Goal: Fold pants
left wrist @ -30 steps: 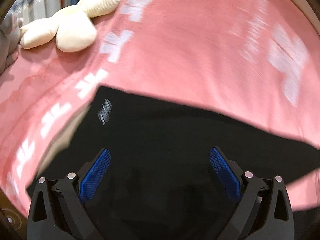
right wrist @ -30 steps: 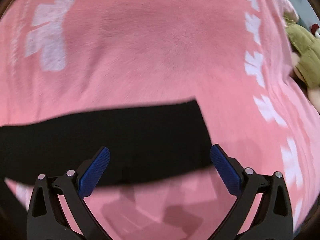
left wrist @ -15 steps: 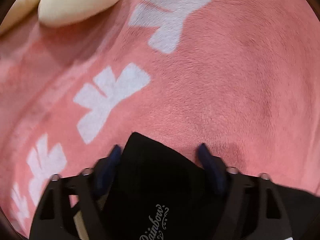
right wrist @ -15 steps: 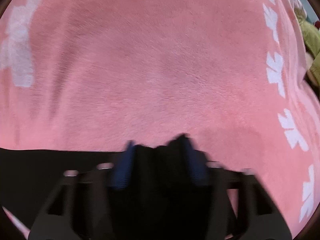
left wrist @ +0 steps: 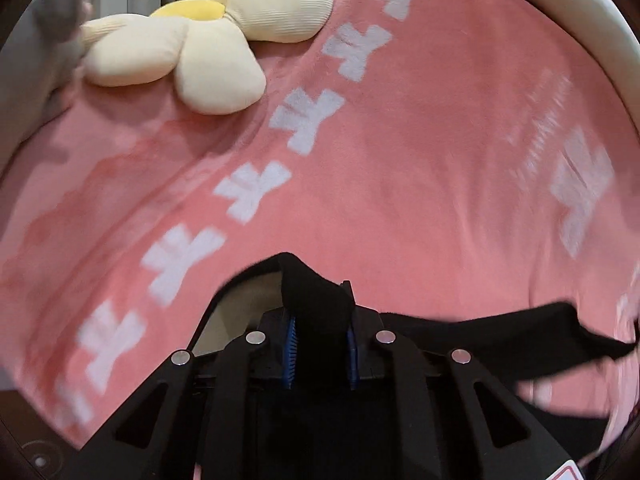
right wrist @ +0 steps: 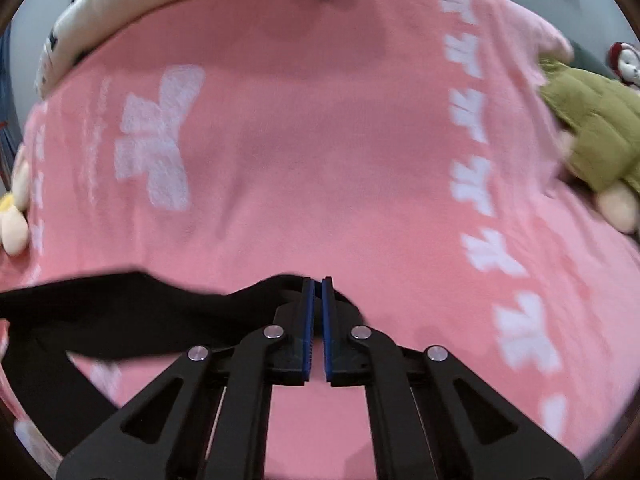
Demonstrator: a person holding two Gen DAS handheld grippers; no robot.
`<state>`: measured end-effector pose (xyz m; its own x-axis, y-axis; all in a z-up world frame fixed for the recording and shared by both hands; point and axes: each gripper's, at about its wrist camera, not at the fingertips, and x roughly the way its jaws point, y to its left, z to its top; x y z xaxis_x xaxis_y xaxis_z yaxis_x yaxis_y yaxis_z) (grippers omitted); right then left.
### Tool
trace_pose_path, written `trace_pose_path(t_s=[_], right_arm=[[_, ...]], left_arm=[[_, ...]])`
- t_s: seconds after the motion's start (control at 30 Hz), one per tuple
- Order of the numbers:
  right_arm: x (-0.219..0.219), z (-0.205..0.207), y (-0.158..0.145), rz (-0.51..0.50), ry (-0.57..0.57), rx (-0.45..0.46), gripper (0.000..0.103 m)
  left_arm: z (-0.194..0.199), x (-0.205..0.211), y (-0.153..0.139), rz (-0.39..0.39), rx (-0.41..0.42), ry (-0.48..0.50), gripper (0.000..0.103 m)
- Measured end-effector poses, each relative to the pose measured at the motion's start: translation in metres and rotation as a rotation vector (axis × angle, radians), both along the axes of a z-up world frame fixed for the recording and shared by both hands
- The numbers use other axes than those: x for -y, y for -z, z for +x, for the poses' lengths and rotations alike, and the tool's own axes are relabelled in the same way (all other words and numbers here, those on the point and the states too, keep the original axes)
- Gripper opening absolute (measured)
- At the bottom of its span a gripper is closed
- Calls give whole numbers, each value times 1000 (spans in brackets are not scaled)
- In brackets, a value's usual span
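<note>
The pants [left wrist: 316,292] are matt black cloth, soft and smooth, lying on a fuzzy pink fleece blanket [left wrist: 400,140]. The flower cushion [left wrist: 192,48] is ribbed cream plush; the gripper fingers [right wrist: 307,328] carry ridged blue rubbery pads on matt black plastic.

Left gripper [left wrist: 320,340] clamped; right gripper [right wrist: 316,320] apparently pinched, blurred.

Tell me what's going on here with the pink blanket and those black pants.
A person with a handheld gripper in each hand is folding black pants on a pink blanket. The left gripper is shut on a bunched corner of the fabric, and the right gripper is pinched shut on another edge. The cloth between them is raised off the blanket. A flower plush and a green plush toy lie at the blanket's edges.
</note>
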<state>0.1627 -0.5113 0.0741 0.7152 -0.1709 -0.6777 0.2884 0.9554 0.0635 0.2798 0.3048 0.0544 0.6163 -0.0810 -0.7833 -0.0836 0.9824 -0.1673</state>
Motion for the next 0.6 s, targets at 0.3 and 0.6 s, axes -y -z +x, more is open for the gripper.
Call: trace_pose_path(t_s=[0.3,0.6], right_arm=[[-18,-90,41,39,45,-106,9],[-64,-86,65,137,-12,-97,54]], left_arm=[[-132,-3,66,-132,-154,-104,36],[-124,20,109,-438,-177,-318,82]])
